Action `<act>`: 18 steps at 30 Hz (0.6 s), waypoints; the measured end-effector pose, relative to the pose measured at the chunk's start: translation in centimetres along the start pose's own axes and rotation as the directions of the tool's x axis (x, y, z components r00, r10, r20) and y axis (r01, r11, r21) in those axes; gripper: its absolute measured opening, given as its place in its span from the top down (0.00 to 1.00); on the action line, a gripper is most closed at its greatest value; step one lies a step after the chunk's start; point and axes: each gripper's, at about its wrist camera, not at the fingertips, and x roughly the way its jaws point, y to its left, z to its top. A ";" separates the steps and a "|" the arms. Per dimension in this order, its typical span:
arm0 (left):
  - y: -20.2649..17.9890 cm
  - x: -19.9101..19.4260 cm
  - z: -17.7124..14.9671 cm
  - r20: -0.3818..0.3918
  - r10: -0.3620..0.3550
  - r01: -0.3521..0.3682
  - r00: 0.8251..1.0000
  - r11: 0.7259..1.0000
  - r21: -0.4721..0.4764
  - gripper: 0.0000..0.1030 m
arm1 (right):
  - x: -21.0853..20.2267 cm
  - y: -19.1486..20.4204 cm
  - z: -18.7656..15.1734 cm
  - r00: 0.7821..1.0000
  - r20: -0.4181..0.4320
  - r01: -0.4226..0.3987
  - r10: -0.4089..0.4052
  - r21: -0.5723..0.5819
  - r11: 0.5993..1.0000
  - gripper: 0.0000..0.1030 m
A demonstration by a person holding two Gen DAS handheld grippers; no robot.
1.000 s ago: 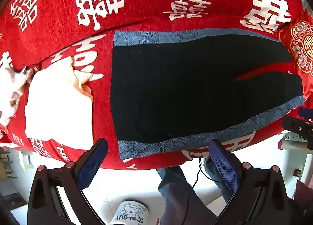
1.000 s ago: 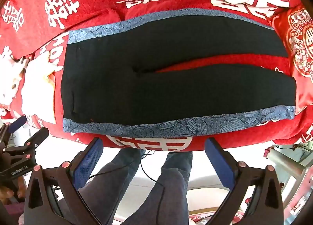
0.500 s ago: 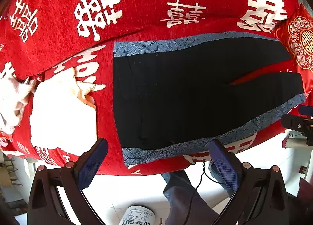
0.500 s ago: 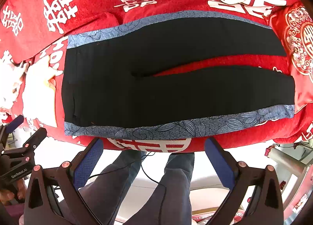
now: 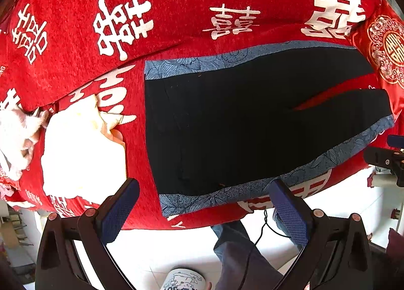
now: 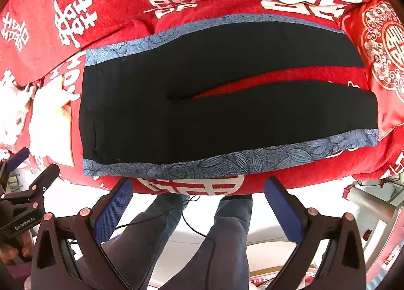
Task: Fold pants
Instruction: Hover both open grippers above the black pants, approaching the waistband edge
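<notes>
1. Across the red cover, left wrist view: pants lie flat and spread, waist toward the left of frame, legs running right with a thin red gap between them. Blue patterned stripes along the far and near edges. No fold made yet, so by my read the task is at its start; all folds remain.
2. Same view: left tool hovers off the near edge of the cover, by the waist corner, jaws wide apart, nothing between them. Its right finger overlaps the near stripe in the picture; can't tell if it touches. White cloth lies just left of the waist, apart from the pants. A mug sits on the floor below.
3. Same view, right margin: the other tool shows as a dark bracket only, too little to judge.
4. Right wrist view: pants seen whole, both legs straight, hems at the right near a red cushion. Legs still side by side, not stacked.
5. Same view: right tool held below the near stripe around mid-length, jaws wide apart, empty, short of the cloth. The person's jeans show beneath.
6. Pose: both tools point forward over the near edge, level, apparently set to take the near stripe.
</notes>
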 end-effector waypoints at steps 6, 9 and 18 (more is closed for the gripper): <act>-0.1 -0.2 0.1 0.005 0.002 -0.002 1.000 1.000 0.005 0.00 | -0.3 -0.3 -0.2 1.000 0.010 0.000 0.000 0.011 1.000 0.00; -0.1 -0.3 0.2 0.007 0.001 -0.001 1.000 1.000 0.006 0.00 | -0.5 -0.3 -0.2 1.000 0.015 -0.001 0.001 0.012 1.000 0.00; -0.3 -0.6 0.4 0.012 0.002 -0.002 1.000 1.000 0.004 0.00 | -0.7 -0.4 -0.3 1.000 0.022 -0.003 0.003 0.013 1.000 0.00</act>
